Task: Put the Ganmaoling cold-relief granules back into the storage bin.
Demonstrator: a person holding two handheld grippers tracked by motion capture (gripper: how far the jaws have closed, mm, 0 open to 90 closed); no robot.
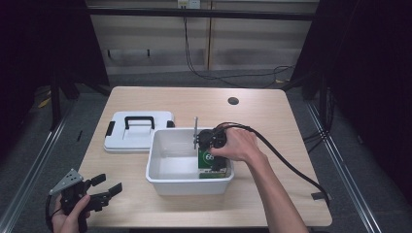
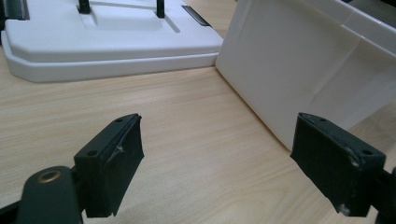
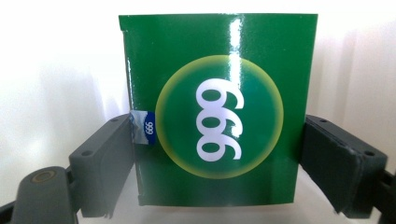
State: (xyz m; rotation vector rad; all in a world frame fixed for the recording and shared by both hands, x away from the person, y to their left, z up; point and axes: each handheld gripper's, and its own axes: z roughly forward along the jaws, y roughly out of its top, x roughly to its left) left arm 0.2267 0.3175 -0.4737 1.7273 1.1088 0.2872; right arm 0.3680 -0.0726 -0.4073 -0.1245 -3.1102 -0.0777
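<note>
A glossy green box [image 3: 219,112] with a white "999" in a yellow-ringed circle stands inside the white bin [image 1: 188,186], at its near right corner [image 1: 212,164]. My right gripper [image 3: 215,154] reaches down into the bin, its jaws pressed against the box's two sides, shut on it. A hand covers that gripper's body in the high view. My left gripper [image 1: 109,183] is held low at the table's near left corner, open with nothing between its jaws [image 2: 217,154]. It faces the bin's outer wall [image 2: 299,70].
The bin's white lid [image 1: 138,131] with black handle and latches lies flat just left of the bin, also ahead of the left gripper [image 2: 93,42]. A round cable hole [image 1: 233,101] sits at the back of the table. The right gripper's black cable [image 1: 286,165] trails off to the right.
</note>
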